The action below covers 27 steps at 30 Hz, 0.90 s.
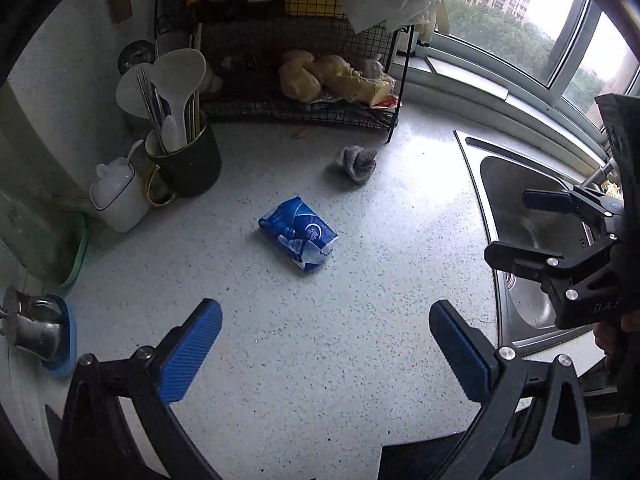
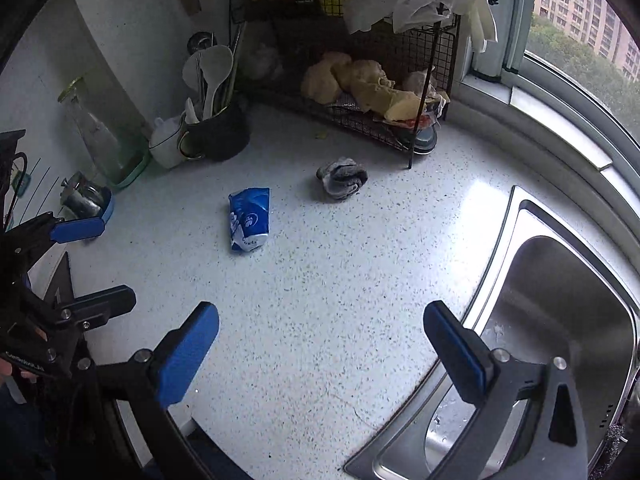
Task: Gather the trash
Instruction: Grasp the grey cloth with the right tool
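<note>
The left hand-held gripper (image 1: 326, 354) hangs above the speckled white tabletop (image 1: 360, 300) with its blue-padded fingers (image 1: 188, 356) spread wide and nothing between them. The right hand-held gripper (image 2: 320, 354) is likewise spread and empty, poised over the tabletop's edge where it meets the steel sink (image 2: 560, 320); its right finger sits over the sink's rim. In the left wrist view the right hand-held gripper shows at 3 o'clock, over the sink (image 1: 520, 220), its jaws apart.

Ahead of the left hand-held gripper, at about 12 o'clock and well apart from its fingertips, a crumpled blue and white packet (image 1: 298, 234) lies flat on the tabletop. From the right wrist view the same packet (image 2: 249, 219) sits toward 11 o'clock. Beyond it, near the foot of the black wire rack (image 1: 304, 80), lies a balled grey cloth (image 1: 356, 164), apart from the packet. A small yellowish scrap (image 1: 299, 134) rests on the tabletop just in front of the rack.

The rack's lower shelf holds yellowish lumps (image 1: 332, 78); white crumpled material (image 1: 388, 4) drapes over its upper corner. At 10 o'clock from the packet stands a dark cup of utensils (image 1: 188, 160), with a white lidded jar (image 1: 118, 196) just beside it.
</note>
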{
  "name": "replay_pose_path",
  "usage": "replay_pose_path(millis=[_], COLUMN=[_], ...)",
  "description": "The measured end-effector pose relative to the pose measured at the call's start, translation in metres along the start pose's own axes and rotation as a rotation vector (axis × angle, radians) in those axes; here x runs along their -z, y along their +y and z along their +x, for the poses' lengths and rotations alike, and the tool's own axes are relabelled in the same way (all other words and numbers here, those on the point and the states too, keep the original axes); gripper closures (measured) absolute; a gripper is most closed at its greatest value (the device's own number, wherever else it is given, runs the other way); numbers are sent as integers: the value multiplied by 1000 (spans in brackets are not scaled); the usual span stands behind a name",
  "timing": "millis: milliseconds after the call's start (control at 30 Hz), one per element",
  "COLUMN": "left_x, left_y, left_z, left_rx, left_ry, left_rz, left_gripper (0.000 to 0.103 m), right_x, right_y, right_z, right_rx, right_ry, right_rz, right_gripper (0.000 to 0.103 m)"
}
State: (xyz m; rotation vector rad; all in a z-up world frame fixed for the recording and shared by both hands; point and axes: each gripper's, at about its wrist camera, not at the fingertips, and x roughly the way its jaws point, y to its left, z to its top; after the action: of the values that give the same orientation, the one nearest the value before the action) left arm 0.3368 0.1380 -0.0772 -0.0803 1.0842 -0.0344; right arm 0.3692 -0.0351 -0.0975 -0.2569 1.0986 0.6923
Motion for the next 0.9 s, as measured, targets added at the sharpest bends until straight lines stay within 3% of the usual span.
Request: replay_pose_path(millis=[233, 533, 767, 900], left_x=[-35, -56, -57, -55], left_y=[29, 52, 62, 67], left_z=[36, 77, 102, 113], left_rx=[8, 15, 9, 13], left_ry=[45, 99, 149, 169], left_rz=[-17, -37, -39, -55], left_gripper=[0, 0, 0, 0], right_x=[-42, -94, -112, -117], right_y=[-8, -25, -25, -23], right_z=[40, 99, 140, 155], right_rx=[3, 10, 9, 10], right_ry=[34, 78, 135, 160], right_rz=[0, 18, -13, -36], right_gripper=[1, 1, 11, 29])
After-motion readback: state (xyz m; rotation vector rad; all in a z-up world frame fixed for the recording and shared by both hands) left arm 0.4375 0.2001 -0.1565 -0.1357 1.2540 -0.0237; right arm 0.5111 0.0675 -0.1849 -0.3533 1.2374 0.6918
